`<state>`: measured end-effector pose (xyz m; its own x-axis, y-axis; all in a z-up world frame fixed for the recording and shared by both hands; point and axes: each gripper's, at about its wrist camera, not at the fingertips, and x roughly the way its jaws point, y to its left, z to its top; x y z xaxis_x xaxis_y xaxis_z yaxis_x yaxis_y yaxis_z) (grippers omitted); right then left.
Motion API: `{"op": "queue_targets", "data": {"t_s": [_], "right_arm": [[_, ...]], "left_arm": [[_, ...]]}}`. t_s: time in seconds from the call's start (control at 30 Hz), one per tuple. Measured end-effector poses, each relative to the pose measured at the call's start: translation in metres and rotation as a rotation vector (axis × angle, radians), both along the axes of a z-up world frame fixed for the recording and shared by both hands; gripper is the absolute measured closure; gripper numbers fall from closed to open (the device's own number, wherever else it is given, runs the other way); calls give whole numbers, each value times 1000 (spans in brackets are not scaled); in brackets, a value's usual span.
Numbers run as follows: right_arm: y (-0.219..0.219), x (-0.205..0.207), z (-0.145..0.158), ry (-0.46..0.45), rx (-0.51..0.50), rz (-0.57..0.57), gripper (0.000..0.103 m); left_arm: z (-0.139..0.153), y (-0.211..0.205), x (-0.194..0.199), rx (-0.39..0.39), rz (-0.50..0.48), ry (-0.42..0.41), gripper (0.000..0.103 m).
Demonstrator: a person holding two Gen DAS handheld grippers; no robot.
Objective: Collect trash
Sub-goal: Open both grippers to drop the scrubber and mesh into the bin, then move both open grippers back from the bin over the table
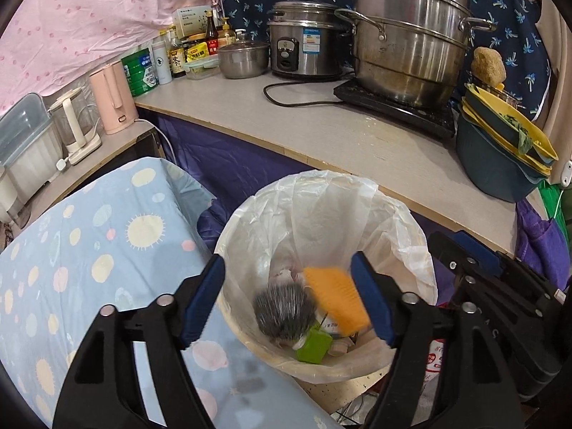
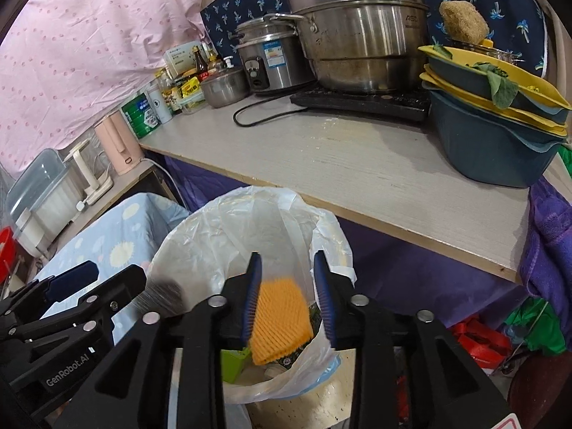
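Note:
A round bin lined with a white plastic bag [image 1: 357,200] stands below the counter edge; it also shows in the right wrist view [image 2: 214,228]. Inside lie a grey steel-wool ball [image 1: 284,309], a green box [image 1: 314,348] and other scraps. An orange foam net [image 1: 336,298], blurred, is in the air inside the bin mouth; it also shows in the right wrist view [image 2: 280,323]. My left gripper [image 1: 287,296] is open over the bin, empty. My right gripper [image 2: 287,298] is open above the bin, the orange net between its fingers but apart from both pads.
A grey counter [image 1: 321,132] carries a big steel steamer pot [image 1: 411,43], a rice cooker [image 1: 304,46], bottles and stacked blue and yellow basins [image 1: 500,157]. A blue patterned cloth [image 1: 100,250] covers the surface left of the bin. Bags lie on the floor right [image 2: 482,339].

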<state>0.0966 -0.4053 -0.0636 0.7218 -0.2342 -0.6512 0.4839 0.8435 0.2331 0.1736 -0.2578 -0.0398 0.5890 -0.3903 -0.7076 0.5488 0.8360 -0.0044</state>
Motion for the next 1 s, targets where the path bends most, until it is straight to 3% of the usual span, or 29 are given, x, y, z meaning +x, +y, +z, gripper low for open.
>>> {"op": "queue_targets", "data": {"t_s": [0.23, 0.53, 0.93, 1.0], "right_arm": [[2, -6, 13, -24, -20, -8, 60], [11, -10, 25, -37, -39, 8, 56], [27, -21, 45, -49, -65, 24, 43], [33, -23, 47, -48, -70, 35, 42]], "left_arm": [[4, 5, 1, 9, 20, -12, 31], [14, 13, -5, 1, 26, -32, 31], [27, 33, -12, 2, 55, -40, 31], [29, 38, -14, 2, 63, -38, 24]]}}
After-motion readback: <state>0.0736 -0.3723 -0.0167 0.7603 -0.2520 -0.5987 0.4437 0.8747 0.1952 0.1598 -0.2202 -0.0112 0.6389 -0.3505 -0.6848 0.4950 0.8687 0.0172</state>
